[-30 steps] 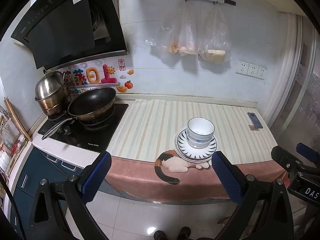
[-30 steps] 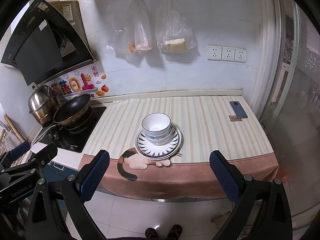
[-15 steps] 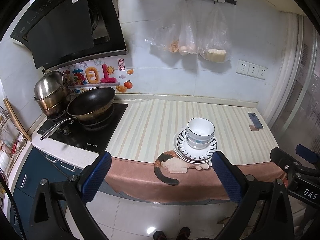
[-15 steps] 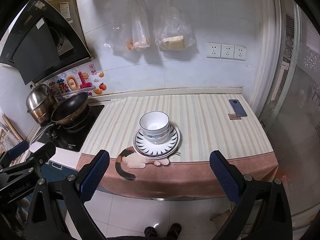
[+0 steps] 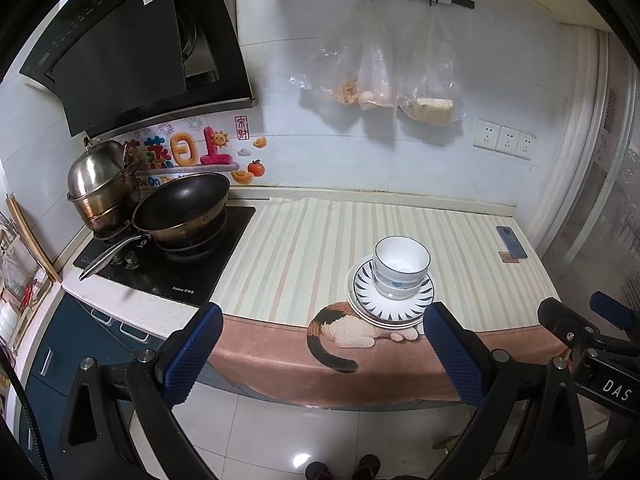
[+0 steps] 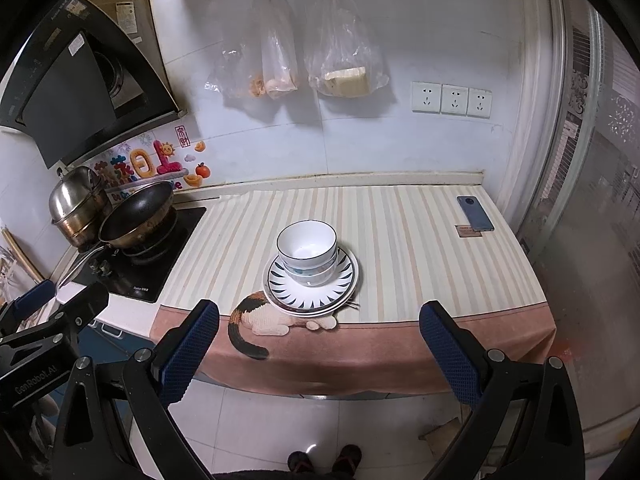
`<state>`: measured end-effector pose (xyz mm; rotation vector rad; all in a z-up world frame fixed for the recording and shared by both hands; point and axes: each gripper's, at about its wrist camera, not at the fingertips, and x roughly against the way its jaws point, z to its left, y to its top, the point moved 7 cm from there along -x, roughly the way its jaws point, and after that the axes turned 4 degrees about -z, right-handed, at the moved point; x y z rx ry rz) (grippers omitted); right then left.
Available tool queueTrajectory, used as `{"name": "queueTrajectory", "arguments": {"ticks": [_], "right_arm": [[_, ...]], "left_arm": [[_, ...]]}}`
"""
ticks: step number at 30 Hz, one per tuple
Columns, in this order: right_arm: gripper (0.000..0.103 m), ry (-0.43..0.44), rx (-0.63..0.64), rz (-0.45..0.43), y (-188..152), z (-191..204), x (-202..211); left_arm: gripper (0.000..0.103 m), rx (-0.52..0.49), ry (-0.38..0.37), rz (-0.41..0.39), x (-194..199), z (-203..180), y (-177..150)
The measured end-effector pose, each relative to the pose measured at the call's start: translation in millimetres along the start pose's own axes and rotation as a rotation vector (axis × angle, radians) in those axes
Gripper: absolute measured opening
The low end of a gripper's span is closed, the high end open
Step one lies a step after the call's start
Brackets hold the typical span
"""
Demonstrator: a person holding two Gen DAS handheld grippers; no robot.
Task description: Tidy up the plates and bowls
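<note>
two white ceramic bowls with dark rims point(image 5: 401, 266) point(image 6: 307, 247) sit nested one inside the other on a stack of white plates with a dark spiked rim pattern point(image 5: 390, 304) point(image 6: 312, 290). the stack rests near the front edge of the striped beige cloth with a printed cat point(image 5: 304, 248) point(image 6: 400, 240) that covers the counter, and the plates touch the back of the cat print. nothing holds the bowls or plates.

the left gripper point(image 5: 322, 352) hangs level in front of the cloth's draped pink hem, well apart from the stack, its blue-padded fingers point(image 5: 192, 354) spread wide with nothing between them. the right gripper point(image 6: 318, 350) hangs in the same pose, also short of the cloth's edge, its blue-padded fingers point(image 6: 448, 354) wide apart and empty. both point forward at the counter, with the stack lying between each pair of fingers in its own view. the person's shoes point(image 6: 324, 458) show on the tiled floor below.

left of the cloth, a black wok point(image 5: 182, 208) sits on a black hob point(image 5: 172, 264), with a steel lidded pot point(image 5: 100, 184) behind it. at the cloth's far right edge lies a dark blue phone point(image 6: 475, 213). above the cloth, clear plastic bags point(image 6: 300, 60) hang from a wall rail.
</note>
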<state>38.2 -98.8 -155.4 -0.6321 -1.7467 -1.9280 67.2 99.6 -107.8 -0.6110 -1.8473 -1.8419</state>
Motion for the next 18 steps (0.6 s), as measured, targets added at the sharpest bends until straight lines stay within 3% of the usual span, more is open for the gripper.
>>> {"name": "queueTrajectory", "arguments": {"ticks": [18], "right_arm": [[0.102,-0.002,-0.003,-0.002,-2.1,5.9,-3.8]], "left_arm": [[0.103,0.009,-0.005,0.009,-3.1,-1.0,-3.7]]}}
